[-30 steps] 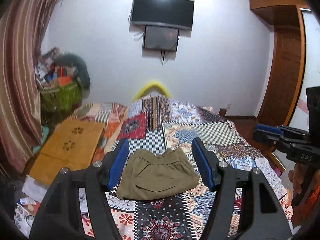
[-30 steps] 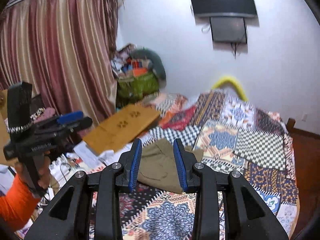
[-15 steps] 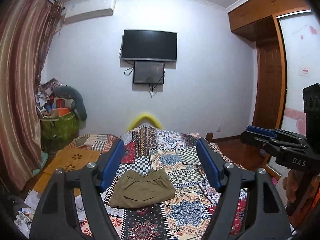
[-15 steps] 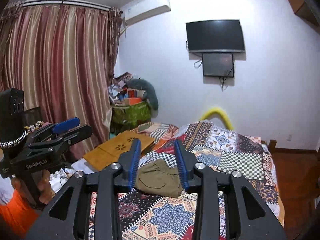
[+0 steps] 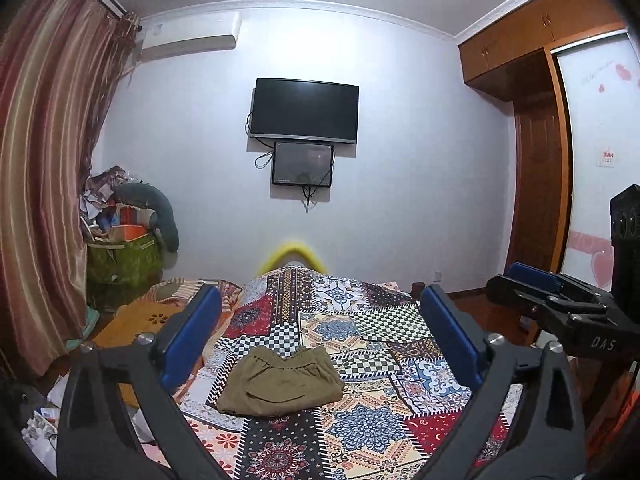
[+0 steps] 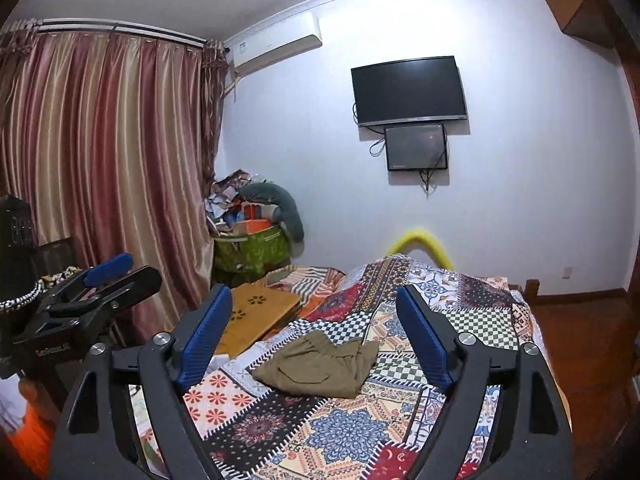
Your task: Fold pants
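Olive-green pants [image 5: 280, 380] lie folded into a small bundle on the patchwork bedspread [image 5: 360, 432], waistband toward the far wall. My left gripper [image 5: 320, 298] hovers above and short of them, its jaws opening wide with nothing between the blue pads [image 5: 192, 336]. In the right wrist view the pants [image 6: 320, 368] lie on the bed beyond my right gripper [image 6: 314, 294], whose jaws are opening too, with nothing between them. Each gripper shows at the edge of the other's view, the right one [image 5: 552, 300] and the left one [image 6: 108, 276], both held by a hand.
A wooden lap desk [image 6: 256, 312] lies at the bed's left edge, with papers below it. A green bag [image 5: 120, 256] piled with clutter stands by the striped curtain [image 6: 100, 160]. A television [image 5: 304, 108] hangs on the far wall, and a wooden wardrobe [image 5: 536, 200] stands right.
Both grippers have pulled back and up from the pants and tilted upward, so the pants look smaller and farther. Both pairs of jaws have spread much wider.
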Demonstrator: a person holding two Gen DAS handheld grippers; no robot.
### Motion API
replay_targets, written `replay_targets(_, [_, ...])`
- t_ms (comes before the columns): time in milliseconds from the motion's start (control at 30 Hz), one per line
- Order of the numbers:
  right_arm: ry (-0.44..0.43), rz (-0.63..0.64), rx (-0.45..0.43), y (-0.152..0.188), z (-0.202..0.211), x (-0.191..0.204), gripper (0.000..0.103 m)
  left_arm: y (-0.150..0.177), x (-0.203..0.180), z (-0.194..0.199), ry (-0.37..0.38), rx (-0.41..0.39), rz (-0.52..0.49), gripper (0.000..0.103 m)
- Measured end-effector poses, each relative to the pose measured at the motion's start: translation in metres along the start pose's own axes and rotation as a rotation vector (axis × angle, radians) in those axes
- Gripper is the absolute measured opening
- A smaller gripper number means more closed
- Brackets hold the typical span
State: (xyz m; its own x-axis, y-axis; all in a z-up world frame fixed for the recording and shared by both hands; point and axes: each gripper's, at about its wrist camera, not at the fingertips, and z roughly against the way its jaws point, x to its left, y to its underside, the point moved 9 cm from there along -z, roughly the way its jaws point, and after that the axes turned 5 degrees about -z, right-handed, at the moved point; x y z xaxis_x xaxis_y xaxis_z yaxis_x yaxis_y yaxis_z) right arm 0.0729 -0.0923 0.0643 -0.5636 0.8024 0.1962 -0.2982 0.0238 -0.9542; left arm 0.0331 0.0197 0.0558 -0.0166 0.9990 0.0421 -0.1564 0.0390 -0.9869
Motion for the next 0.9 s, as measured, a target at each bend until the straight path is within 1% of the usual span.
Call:
replay_targets(67, [-0.001, -0.004, 0.003, 0.002, 0.001, 0.001, 0.083, 0.001, -0.003, 0.0, -0.005, 0.003, -0.01, 0.103])
replay_targets(100, [0.002, -0.006, 0.004, 0.003, 0.0, 0.001, 0.086, 0.002, -0.005, -0.001, -0.006, 0.004, -0.013, 0.103])
replay_targets(133, [0.007, -0.007, 0.002, 0.004, 0.001, 0.001, 0.093, 0.003, -0.006, -0.001, -0.007, 0.007, -0.015, 0.103])
replay_targets(167, [0.013, -0.008, -0.005, 0.005, 0.002, 0.0, 0.097, 0.005, -0.007, -0.002, -0.007, 0.01, -0.017, 0.103])
replay_targets(200, [0.021, -0.009, -0.018, 0.004, 0.003, -0.001, 0.103, 0.006, -0.008, -0.002, -0.006, 0.012, -0.018, 0.103])
replay_targets(267, [0.039, -0.009, -0.046, 0.003, 0.007, -0.002, 0.103, 0.009, -0.009, -0.004, -0.002, 0.02, -0.016, 0.103])
replay_targets(367, [0.052, -0.008, -0.057, 0.002, 0.01, -0.002, 0.103, 0.012, -0.006, -0.008, 0.002, 0.031, -0.005, 0.103])
replay_targets(567, [0.051, -0.009, -0.052, 0.002, 0.011, -0.002, 0.103, 0.015, 0.002, -0.011, 0.005, 0.041, 0.022, 0.103])
replay_targets(900, [0.054, -0.004, -0.042, 0.003, 0.011, 0.001, 0.103, 0.017, 0.004, -0.016, 0.008, 0.054, 0.031, 0.103])
